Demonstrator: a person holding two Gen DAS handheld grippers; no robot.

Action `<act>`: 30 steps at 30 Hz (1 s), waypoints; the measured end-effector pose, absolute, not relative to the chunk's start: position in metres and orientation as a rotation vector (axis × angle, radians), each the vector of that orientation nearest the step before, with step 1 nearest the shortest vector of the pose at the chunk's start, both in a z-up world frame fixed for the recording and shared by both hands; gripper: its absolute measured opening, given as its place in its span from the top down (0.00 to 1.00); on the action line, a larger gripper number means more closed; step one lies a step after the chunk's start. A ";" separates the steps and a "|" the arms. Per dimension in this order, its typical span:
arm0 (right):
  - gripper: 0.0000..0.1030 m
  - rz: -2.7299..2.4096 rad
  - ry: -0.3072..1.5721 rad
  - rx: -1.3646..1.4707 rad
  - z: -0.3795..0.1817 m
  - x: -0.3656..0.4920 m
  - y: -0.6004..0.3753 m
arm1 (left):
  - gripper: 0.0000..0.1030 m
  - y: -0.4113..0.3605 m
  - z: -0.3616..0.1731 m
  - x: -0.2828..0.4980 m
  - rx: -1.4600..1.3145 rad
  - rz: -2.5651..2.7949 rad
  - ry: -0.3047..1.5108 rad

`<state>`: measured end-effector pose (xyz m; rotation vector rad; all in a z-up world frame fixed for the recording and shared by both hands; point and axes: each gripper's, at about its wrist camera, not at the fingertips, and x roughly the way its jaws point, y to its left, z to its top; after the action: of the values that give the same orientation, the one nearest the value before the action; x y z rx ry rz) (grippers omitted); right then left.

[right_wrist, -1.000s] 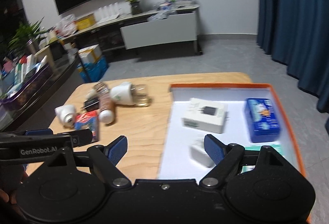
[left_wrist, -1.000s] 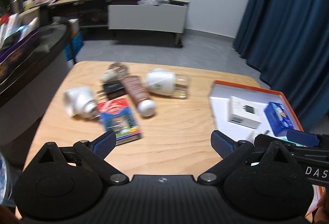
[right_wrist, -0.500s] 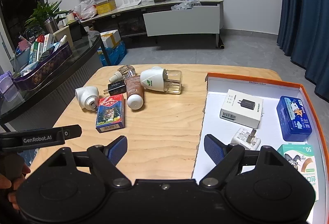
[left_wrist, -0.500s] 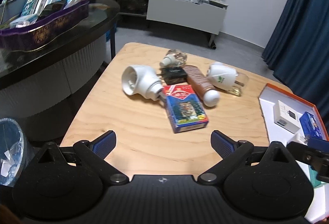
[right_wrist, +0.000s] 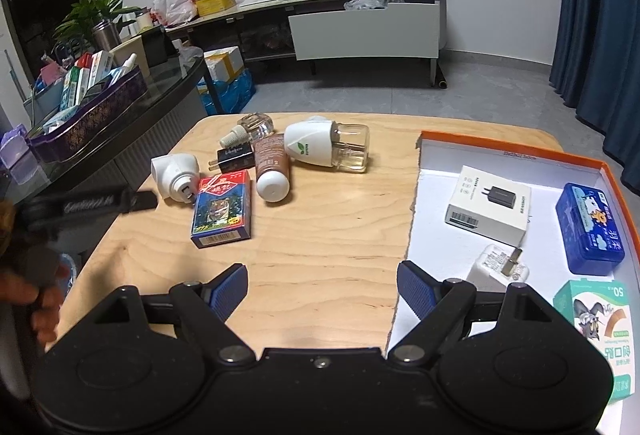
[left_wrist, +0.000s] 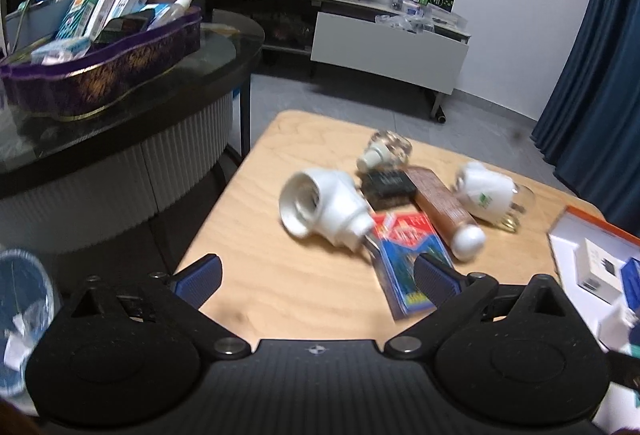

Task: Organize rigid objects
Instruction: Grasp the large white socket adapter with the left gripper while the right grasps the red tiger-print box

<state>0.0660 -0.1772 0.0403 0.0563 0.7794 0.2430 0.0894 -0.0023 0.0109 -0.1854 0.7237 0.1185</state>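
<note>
The rigid objects, chiefly the blue card box (left_wrist: 404,259) and white adapter (left_wrist: 320,209), are lying loose on the desk (left_wrist: 304,287) as the left tongs (left_wrist: 316,271), open and empty, are closing in on them, while the right tongs (right_wrist: 320,289) are hanging open beside the orange tray (right_wrist: 416,203).

My left tongs (left_wrist: 316,277) and right tongs (right_wrist: 320,285) look alike — matte black, textured bodies with two round housings each, triangular cut-outs in the linkage arms and silver screws at the pivots. The fingers (right_wrist: 228,289) wear ribbed blue pads. White lettering — too blurred to read — runs along the left tool's side bar.
</note>
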 end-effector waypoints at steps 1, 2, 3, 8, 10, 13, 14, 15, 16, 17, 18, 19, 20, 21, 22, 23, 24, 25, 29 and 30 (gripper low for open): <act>0.06 0.245 0.780 0.052 0.040 0.067 -0.176 | 0.00 0.000 0.009 0.095 -0.180 0.117 0.721; 0.06 0.248 0.780 0.048 0.039 0.067 -0.174 | 0.00 0.002 0.007 0.102 -0.173 0.114 0.721; 0.06 0.250 0.781 0.045 0.039 0.068 -0.172 | 0.00 0.005 0.004 0.109 -0.166 0.106 0.725; 0.06 0.255 0.791 0.025 0.034 0.076 -0.162 | 0.00 0.014 -0.007 0.138 -0.169 0.085 0.740; 0.06 0.259 0.797 0.018 0.032 0.080 -0.157 | 0.00 0.013 -0.011 0.148 -0.154 0.070 0.746; 0.06 0.267 0.803 0.010 0.030 0.087 -0.148 | 0.00 0.011 -0.020 0.161 -0.119 0.044 0.762; 0.06 0.272 0.804 0.005 0.030 0.089 -0.145 | 0.00 0.012 -0.024 0.164 -0.112 0.035 0.766; 0.06 0.278 0.805 -0.001 0.029 0.091 -0.142 | 0.00 0.014 -0.027 0.166 -0.113 0.028 0.766; 0.06 0.285 0.807 -0.008 0.028 0.093 -0.138 | 0.00 0.017 -0.029 0.165 -0.127 0.019 0.755; 0.06 0.291 0.809 -0.014 0.027 0.096 -0.134 | 0.04 0.020 -0.029 0.165 -0.142 0.002 0.752; 0.06 0.298 0.811 -0.020 0.026 0.099 -0.130 | 0.18 0.023 -0.028 0.163 -0.158 -0.024 0.743; 0.06 0.306 0.815 -0.026 0.024 0.103 -0.125 | 0.26 0.025 -0.027 0.160 -0.175 -0.056 0.739; 0.06 0.314 0.821 -0.030 0.022 0.107 -0.120 | 0.27 0.025 -0.026 0.158 -0.173 -0.055 0.742; 0.06 0.324 0.827 -0.032 0.020 0.111 -0.114 | 0.28 0.024 -0.025 0.157 -0.164 -0.055 0.740; 0.06 0.337 0.832 -0.030 0.017 0.115 -0.109 | 0.28 0.026 -0.025 0.154 -0.164 -0.064 0.739; 0.06 0.352 0.837 -0.025 0.015 0.120 -0.103 | 0.28 0.028 -0.025 0.151 -0.174 -0.063 0.745; 0.06 0.365 0.844 -0.021 0.013 0.125 -0.098 | 0.28 0.030 -0.024 0.149 -0.183 -0.054 0.753; 0.06 0.378 0.849 -0.018 0.011 0.130 -0.092 | 0.28 0.032 -0.022 0.144 -0.189 -0.045 0.750; 0.06 0.397 0.833 -0.076 0.003 0.152 -0.069 | 0.28 0.043 -0.007 0.132 -0.202 -0.027 0.727; 0.06 0.400 0.832 -0.087 0.000 0.158 -0.065 | 0.28 0.046 -0.003 0.129 -0.210 -0.022 0.721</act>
<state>0.1577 -0.0649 0.0002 -0.0874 0.8323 0.3996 0.1290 0.0462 -0.0033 -0.2104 0.7213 -0.0218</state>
